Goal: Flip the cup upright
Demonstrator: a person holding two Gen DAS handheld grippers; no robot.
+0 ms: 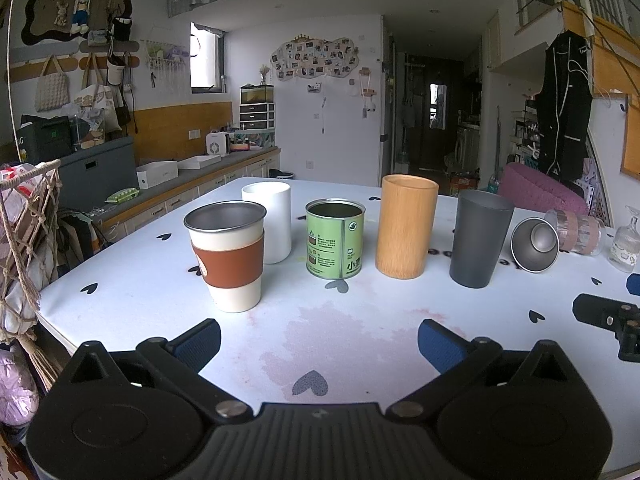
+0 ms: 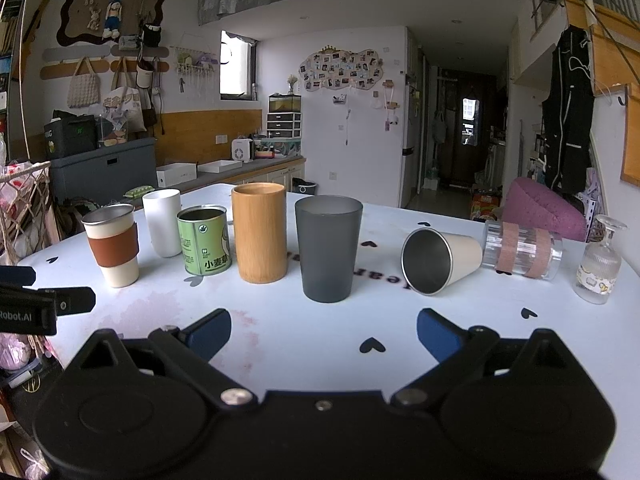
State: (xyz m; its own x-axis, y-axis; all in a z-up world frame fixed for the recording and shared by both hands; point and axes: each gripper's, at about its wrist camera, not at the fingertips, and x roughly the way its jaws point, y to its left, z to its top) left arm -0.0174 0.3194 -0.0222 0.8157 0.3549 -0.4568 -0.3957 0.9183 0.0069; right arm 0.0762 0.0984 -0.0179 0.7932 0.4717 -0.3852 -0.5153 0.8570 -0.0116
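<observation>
A steel cup with a cream outside (image 2: 440, 260) lies on its side on the white table, mouth toward me; it also shows in the left wrist view (image 1: 535, 245). A clear ribbed glass with brown bands (image 2: 522, 249) lies on its side just right of it, also in the left wrist view (image 1: 576, 230). My right gripper (image 2: 324, 334) is open and empty, low over the table in front of the dark grey cup (image 2: 328, 248). My left gripper (image 1: 319, 340) is open and empty, nearer the cup with the brown sleeve (image 1: 228, 256).
Upright in a row stand a white cup (image 1: 270, 222), a green tin (image 1: 335, 238), a bamboo cup (image 1: 406, 226) and the dark grey cup (image 1: 479, 238). A small glass bottle (image 2: 600, 264) stands at the far right. The table's left edge (image 1: 52, 300) is close.
</observation>
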